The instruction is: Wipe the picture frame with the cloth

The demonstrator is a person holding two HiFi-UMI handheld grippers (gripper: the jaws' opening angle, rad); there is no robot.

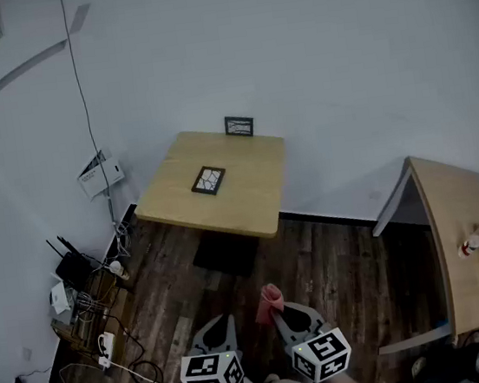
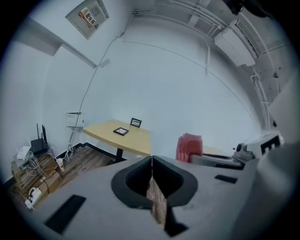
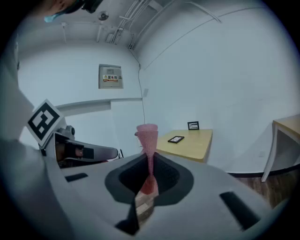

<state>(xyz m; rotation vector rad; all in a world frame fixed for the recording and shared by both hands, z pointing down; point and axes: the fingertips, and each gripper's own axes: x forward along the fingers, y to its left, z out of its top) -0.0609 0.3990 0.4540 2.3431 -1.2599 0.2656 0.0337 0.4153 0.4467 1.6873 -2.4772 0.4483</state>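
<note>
Two black picture frames are on the wooden table (image 1: 250, 202): one lies flat (image 1: 208, 180) (image 2: 121, 131) (image 3: 176, 139) near the middle, one stands upright (image 1: 239, 126) (image 2: 135, 123) (image 3: 193, 125) at the far edge by the wall. My right gripper (image 1: 275, 308) (image 3: 149, 154) is shut on a pink cloth (image 1: 268, 303) (image 3: 148, 136) (image 2: 189, 147) that sticks up past its tips. My left gripper (image 1: 221, 327) (image 2: 151, 164) is shut and holds nothing. Both grippers hang low over the floor, well short of the table.
A second wooden table (image 1: 470, 243) with a small bottle (image 1: 474, 239) stands at the right. Routers, power strips and cables (image 1: 82, 294) crowd the floor at the left wall. A white box (image 1: 100, 173) hangs on the wall. Dark wood flooring (image 1: 319, 263) lies between me and the table.
</note>
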